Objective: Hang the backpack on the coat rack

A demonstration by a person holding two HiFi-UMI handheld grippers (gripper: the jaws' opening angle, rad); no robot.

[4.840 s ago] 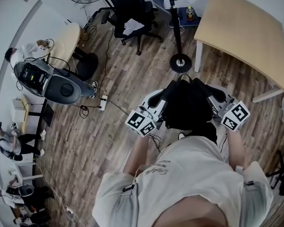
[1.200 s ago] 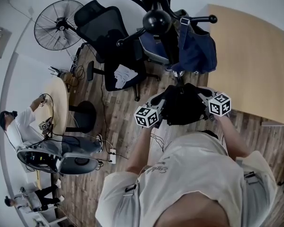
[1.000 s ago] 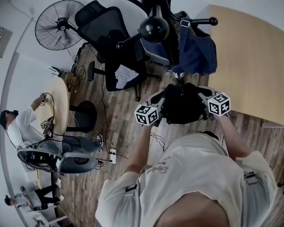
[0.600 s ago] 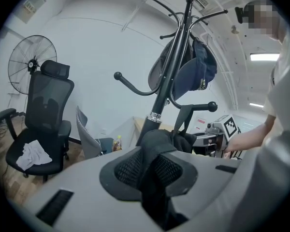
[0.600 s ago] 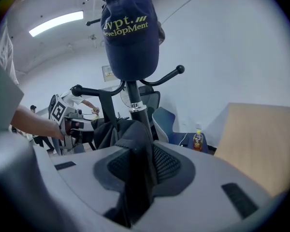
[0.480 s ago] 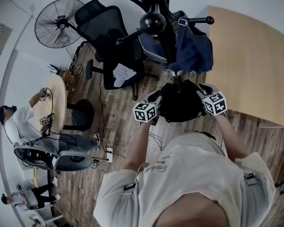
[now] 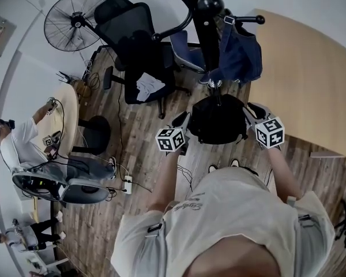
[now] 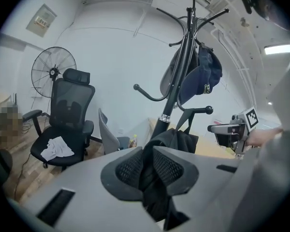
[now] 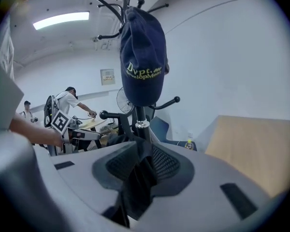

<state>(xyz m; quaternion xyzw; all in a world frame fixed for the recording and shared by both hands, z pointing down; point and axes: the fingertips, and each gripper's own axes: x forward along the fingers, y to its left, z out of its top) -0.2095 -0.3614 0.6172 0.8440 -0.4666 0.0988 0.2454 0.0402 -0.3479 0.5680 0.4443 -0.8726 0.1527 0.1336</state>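
Release looks like the step in hand: backpack [image 7: 218,120] against the coat rack [image 7: 210,22], loop apparently over a low peg [image 8: 199,111]. Left gripper [image 8: 146,166] clamps its fabric. Right gripper [image 9: 144,166] has just been opening, strap loose between its jaws. Next, the left lets go gently.

A black office chair [image 7: 135,39], a crumpled white cloth [image 7: 149,86] on its seat, stands on the wood-plank floor [image 7: 132,149] near a pedestal fan [image 7: 75,22]. A pale wooden table [image 7: 303,74] fills the right side. At far left, a person [image 7: 14,140] in a white shirt reaches over a round table [image 7: 66,120]; a power strip [image 7: 127,183] lies nearby.
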